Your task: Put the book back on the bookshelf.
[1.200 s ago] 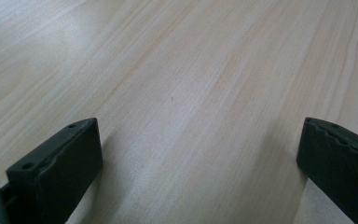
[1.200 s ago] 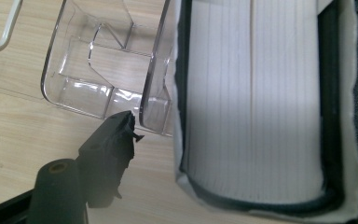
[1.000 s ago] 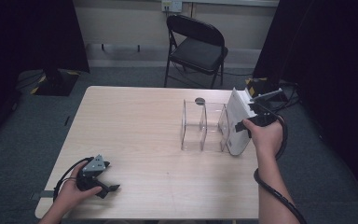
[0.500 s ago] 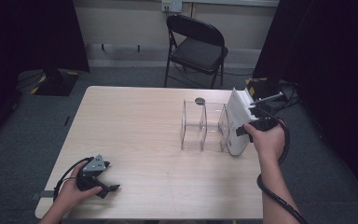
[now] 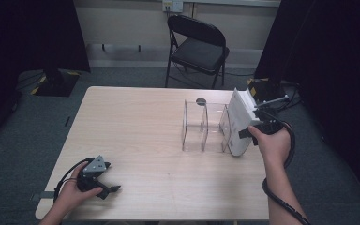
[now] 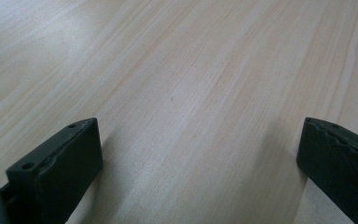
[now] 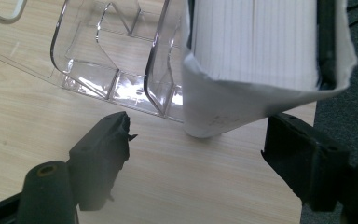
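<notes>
Right gripper [image 7: 196, 154] has just been opening and stands wide, book [image 7: 256, 60] free between jaws; it seems heavy, floppy, so I grip near the spine.

High view above the table [image 5: 136, 126]; both gripper views low, close, sharing its wood

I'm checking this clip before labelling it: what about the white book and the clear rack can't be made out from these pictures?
- White book: its cover text is too small in the high view; its top is cut off in the right gripper view.
- Clear rack: its far-right slot is hidden by the book, so whether the book stands inside can't be told.
- Small dark round thing behind the rack: too small to identify.
</notes>
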Demonstrator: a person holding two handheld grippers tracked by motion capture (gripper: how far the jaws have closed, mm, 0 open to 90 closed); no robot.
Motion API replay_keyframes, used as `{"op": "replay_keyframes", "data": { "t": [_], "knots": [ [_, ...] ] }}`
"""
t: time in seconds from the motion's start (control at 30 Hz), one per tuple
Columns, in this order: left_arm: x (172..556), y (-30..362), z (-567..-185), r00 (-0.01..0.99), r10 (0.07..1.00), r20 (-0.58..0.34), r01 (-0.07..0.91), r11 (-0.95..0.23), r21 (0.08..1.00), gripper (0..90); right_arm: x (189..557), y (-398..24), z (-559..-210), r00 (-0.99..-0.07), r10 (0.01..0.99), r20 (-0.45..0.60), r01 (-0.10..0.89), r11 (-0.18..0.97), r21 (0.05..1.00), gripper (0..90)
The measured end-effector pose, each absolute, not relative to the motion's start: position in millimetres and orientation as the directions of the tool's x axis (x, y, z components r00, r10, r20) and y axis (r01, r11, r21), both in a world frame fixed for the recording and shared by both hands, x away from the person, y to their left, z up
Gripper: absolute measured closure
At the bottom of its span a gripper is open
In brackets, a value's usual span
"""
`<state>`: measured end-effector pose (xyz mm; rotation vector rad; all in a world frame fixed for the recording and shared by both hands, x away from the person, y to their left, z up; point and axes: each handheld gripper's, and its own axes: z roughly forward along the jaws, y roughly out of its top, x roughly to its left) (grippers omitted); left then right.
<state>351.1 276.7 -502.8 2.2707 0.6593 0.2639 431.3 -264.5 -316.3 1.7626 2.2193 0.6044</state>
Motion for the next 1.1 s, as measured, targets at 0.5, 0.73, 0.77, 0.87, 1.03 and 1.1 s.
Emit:
{"op": "replay_keyframes", "data": {
  "t": [0.5, 0.73, 0.77, 0.87, 1.03, 1.1],
  "knots": [
    [351, 276, -503, 0.844, 0.536, -0.006, 0.378, -0.589, 0.714, 0.0, 422, -267, -321, -0.275, 0.96, 0.06, 0.854, 0.215, 0.473, 15.4],
    [351, 276, -503, 0.843, 0.537, -0.005, 0.378, -0.587, 0.716, 0.0, 418, -267, -327, -0.295, 0.952, 0.089, 0.853, 0.22, 0.472, 14.5],
    [351, 276, -503, 0.843, 0.537, -0.004, 0.377, -0.587, 0.716, 0.0, 417, -267, -328, -0.299, 0.951, 0.08, 0.854, 0.229, 0.467, 14.4],
    [351, 276, -503, 0.844, 0.536, -0.006, 0.378, -0.588, 0.715, 0.0, 415, -265, -331, -0.321, 0.943, 0.082, 0.848, 0.248, 0.468, 14.2],
    [351, 276, -503, 0.843, 0.537, -0.004, 0.377, -0.586, 0.717, 0.0, 412, -263, -334, -0.33, 0.939, 0.094, 0.848, 0.251, 0.467, 14.2],
    [351, 277, -503, 0.846, 0.533, -0.008, 0.379, -0.591, 0.712, 0.0, 411, -262, -335, -0.346, 0.934, 0.09, 0.841, 0.267, 0.472, 14.2]
  ]
}}
